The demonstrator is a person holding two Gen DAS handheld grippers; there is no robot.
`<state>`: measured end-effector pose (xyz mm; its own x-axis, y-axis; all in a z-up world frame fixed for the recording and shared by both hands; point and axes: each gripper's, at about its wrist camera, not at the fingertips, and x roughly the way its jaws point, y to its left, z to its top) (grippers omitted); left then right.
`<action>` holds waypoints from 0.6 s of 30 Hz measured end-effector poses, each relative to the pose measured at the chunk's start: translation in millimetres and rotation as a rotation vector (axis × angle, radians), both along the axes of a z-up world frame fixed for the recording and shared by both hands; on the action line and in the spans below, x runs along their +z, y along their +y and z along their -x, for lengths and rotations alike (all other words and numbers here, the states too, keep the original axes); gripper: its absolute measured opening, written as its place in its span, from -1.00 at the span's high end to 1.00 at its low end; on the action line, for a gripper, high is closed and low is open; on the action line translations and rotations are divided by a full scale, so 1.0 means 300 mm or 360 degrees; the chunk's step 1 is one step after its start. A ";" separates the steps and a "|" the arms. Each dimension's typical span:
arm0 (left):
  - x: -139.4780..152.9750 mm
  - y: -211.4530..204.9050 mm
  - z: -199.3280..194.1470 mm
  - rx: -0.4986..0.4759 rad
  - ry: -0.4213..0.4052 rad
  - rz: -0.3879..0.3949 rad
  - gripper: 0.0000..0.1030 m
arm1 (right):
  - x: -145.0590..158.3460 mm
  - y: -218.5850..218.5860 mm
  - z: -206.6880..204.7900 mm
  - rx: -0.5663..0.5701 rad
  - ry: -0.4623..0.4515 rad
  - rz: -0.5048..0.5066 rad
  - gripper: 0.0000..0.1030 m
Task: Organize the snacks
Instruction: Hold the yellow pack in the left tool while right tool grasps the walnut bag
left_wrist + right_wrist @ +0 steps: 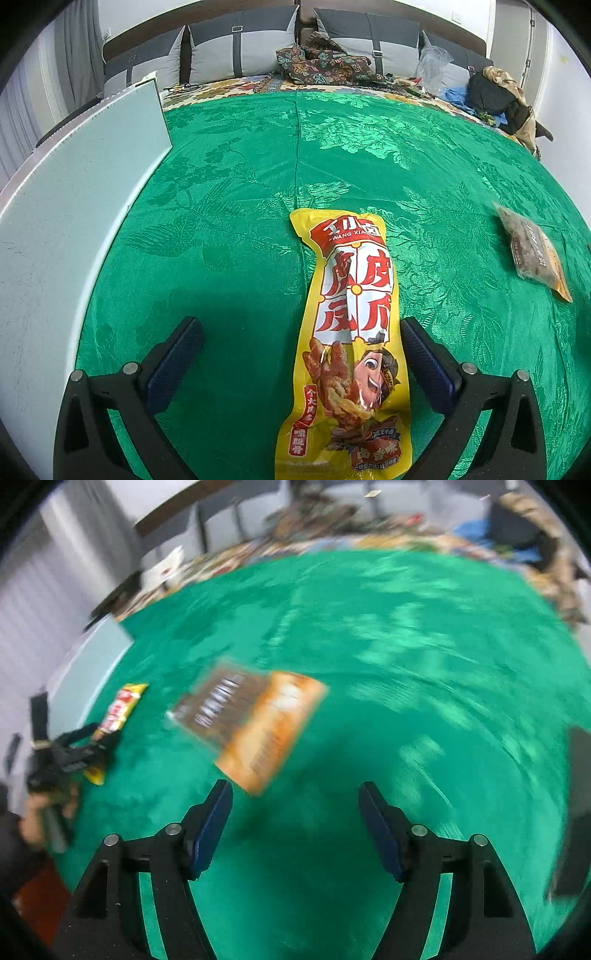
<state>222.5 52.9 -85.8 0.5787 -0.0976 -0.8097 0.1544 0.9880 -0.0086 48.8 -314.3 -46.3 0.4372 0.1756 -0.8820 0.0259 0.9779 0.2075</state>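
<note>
A long yellow snack pack (349,332) with red lettering lies flat on the green tablecloth (240,192). My left gripper (301,328) stands open over its near half, the pack nearer the right finger, pads clear of it. A brown-and-orange snack bag (533,251) lies far right. In the blurred right wrist view that bag (255,723) lies just beyond my right gripper (295,794), which is open with only cloth between its fingers. At the left there, the yellow pack (120,710) shows with the left gripper (79,751) and a hand (33,818) on it.
A pale flat board (74,192) runs along the cloth's left side. Behind the cloth is a sofa (240,48) with grey cushions, patterned fabric (321,62), a clear plastic bag (434,62) and a dark bundle (491,96). A dark object (576,812) sits at the right edge.
</note>
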 end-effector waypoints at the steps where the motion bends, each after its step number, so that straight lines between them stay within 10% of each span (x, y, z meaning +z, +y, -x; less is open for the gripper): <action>1: 0.000 0.000 0.000 0.0000 0.0000 0.0000 -1.00 | -0.013 0.006 0.014 -0.0043 -0.0002 0.0020 -0.45; 18: -0.001 0.000 -0.001 0.0000 0.0000 0.0001 -1.00 | -0.064 0.197 -0.201 -0.0118 -0.0050 0.0624 -0.42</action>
<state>222.7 52.9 -86.0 0.5789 -0.0980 -0.8095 0.1547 0.9879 -0.0090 109.1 -255.1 -65.4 0.4637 -0.2049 -0.8620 0.0989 0.9788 -0.1794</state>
